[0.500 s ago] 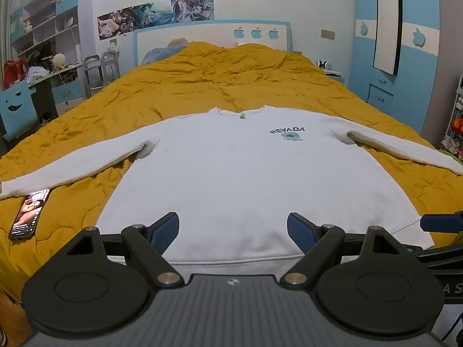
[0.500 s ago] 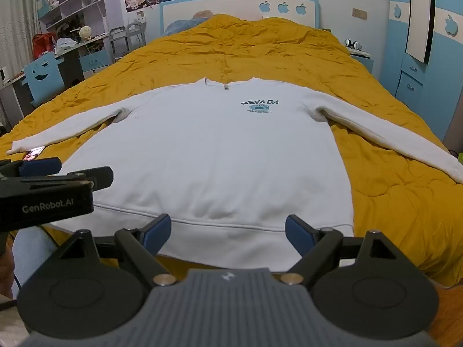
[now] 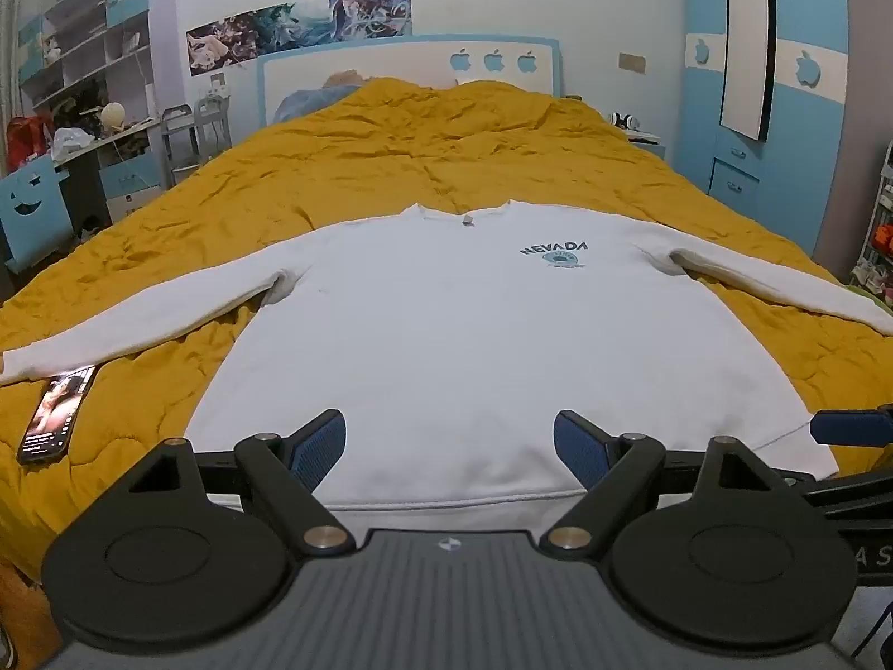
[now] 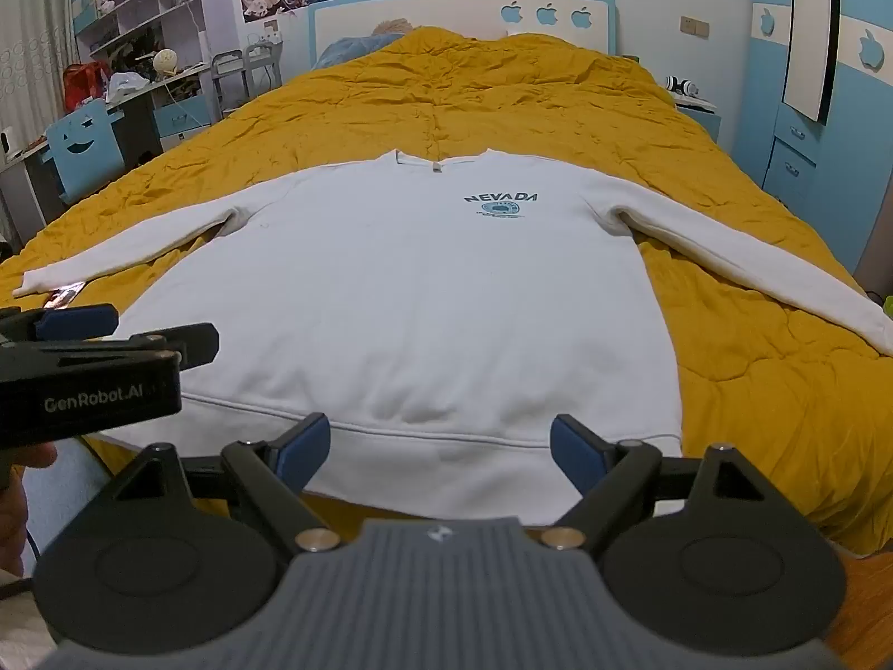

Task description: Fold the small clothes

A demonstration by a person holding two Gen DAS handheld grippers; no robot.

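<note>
Left wrist view
Garment: we see a white sweatshirt [image 3: 480, 346] lying flat, front up, on the yellow quilt [image 3: 435, 156], both sleeves stretched outward, neck toward the headboard [image 3: 407, 64].
Print: "NEVADA" on the chest.
Left gripper [image 3: 449, 444]: we note its jaws spread wide over the hem, blue pads apart, nothing between them.
Phone [image 3: 56, 413]: on the quilt, just beside the left cuff, screen lit.
Right edge: one blue fingertip of the other tool pokes in near the hem corner.

Right wrist view
Garment: same sweatshirt [image 4: 424, 301], hem nearest us at the bed's foot.
Right gripper [image 4: 441, 449]: we find the jaws spread wide above the hem band, pinching nothing.
Left gripper [image 4: 78, 335]: enters from the left, above the hem's left corner; contact with the cloth we cannot tell.
</note>
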